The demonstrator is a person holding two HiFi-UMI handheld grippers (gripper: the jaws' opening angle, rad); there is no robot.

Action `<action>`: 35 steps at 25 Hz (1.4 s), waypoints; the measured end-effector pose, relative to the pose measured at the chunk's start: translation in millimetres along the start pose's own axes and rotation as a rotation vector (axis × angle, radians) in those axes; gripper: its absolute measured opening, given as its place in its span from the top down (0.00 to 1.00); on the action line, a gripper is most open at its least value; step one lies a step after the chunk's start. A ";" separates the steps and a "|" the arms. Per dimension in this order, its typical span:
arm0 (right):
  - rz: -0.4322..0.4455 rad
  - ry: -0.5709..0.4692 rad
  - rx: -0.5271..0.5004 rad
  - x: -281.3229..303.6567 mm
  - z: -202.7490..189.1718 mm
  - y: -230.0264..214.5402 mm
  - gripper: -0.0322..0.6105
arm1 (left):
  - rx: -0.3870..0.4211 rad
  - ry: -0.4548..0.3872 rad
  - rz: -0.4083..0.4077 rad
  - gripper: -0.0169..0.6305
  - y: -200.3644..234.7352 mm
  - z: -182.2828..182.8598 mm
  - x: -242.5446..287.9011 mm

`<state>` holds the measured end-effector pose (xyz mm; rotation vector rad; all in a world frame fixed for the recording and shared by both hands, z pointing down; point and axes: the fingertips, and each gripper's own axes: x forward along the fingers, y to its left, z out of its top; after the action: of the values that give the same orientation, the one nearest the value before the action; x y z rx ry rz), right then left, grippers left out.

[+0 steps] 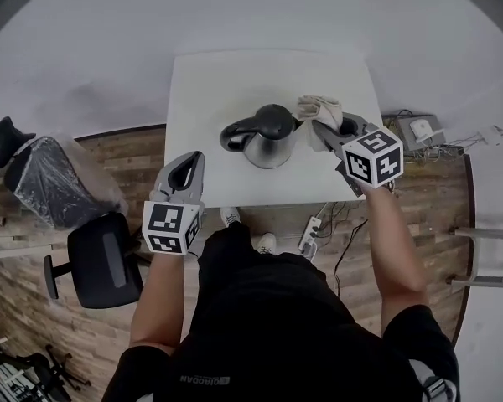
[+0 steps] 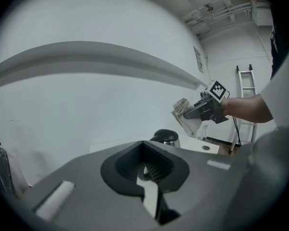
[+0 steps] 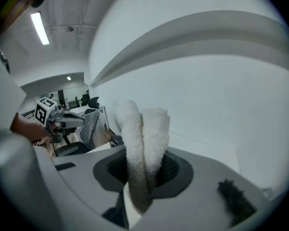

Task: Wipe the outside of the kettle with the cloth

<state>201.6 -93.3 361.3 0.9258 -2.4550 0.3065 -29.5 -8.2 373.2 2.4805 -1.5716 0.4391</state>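
A steel kettle (image 1: 268,141) with a black lid and handle stands near the front edge of the white table (image 1: 235,82). Its handle points left. My right gripper (image 1: 316,124) is shut on a folded white cloth (image 1: 318,107), held just right of the kettle's top. In the right gripper view the cloth (image 3: 143,138) sticks up between the jaws. My left gripper (image 1: 191,159) hovers at the table's front left corner, shut and empty, left of the kettle. The left gripper view shows the kettle's lid (image 2: 166,137) beyond the jaws, and the cloth (image 2: 185,115) above it.
A black office chair (image 1: 101,262) and a plastic-covered chair (image 1: 54,178) stand on the wood floor at the left. A power strip (image 1: 308,233) with cables lies under the table's front edge. A ladder (image 1: 486,258) stands at the right.
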 end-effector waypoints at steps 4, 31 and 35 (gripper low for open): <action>-0.002 -0.003 0.103 -8.3 1.8 -2.2 0.80 | 0.030 0.016 0.011 0.96 -11.1 -5.6 -6.5; -0.485 0.770 -0.239 99.0 9.7 31.2 0.81 | 0.190 0.020 -0.607 0.96 98.5 -35.2 50.7; -0.517 0.845 -0.355 108.3 12.2 51.8 0.81 | 0.183 0.015 -0.651 0.96 105.9 -39.3 45.4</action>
<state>92.6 -119.5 405.7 0.9693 -1.3882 0.0465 -113.1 -80.6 424.2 2.9115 -0.6608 0.4999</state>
